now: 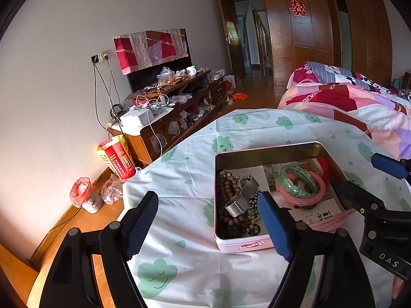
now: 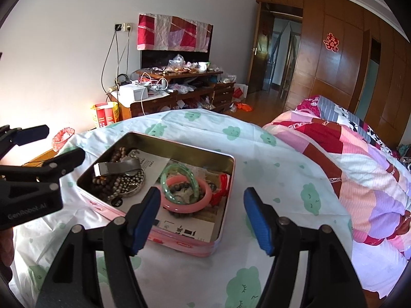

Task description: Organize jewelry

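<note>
An open pink tin (image 1: 244, 246) (image 2: 195, 249) stands on a table under a white cloth with green clouds (image 1: 179, 164) (image 2: 257, 154). Inside lie brown bead strings (image 1: 227, 200) (image 2: 108, 182), a silver mesh watch band (image 1: 241, 200) (image 2: 118, 168), a green bangle (image 1: 298, 179) (image 2: 179, 177) on a pink bangle (image 1: 318, 192) (image 2: 205, 195), and a red piece (image 1: 324, 165) (image 2: 222, 184). My left gripper (image 1: 208, 224) is open, held near the tin's front left corner, with nothing between its fingers. My right gripper (image 2: 201, 220) is open over the tin's front right corner, empty too.
A bed with a patchwork quilt (image 1: 346, 102) (image 2: 359, 159) lies to the right. A cluttered wooden cabinet (image 1: 174, 107) (image 2: 179, 92) stands by the far wall. A bin with a red bag (image 1: 84, 197) (image 2: 63, 136) and a red-yellow sack (image 1: 117, 157) sit on the floor at left.
</note>
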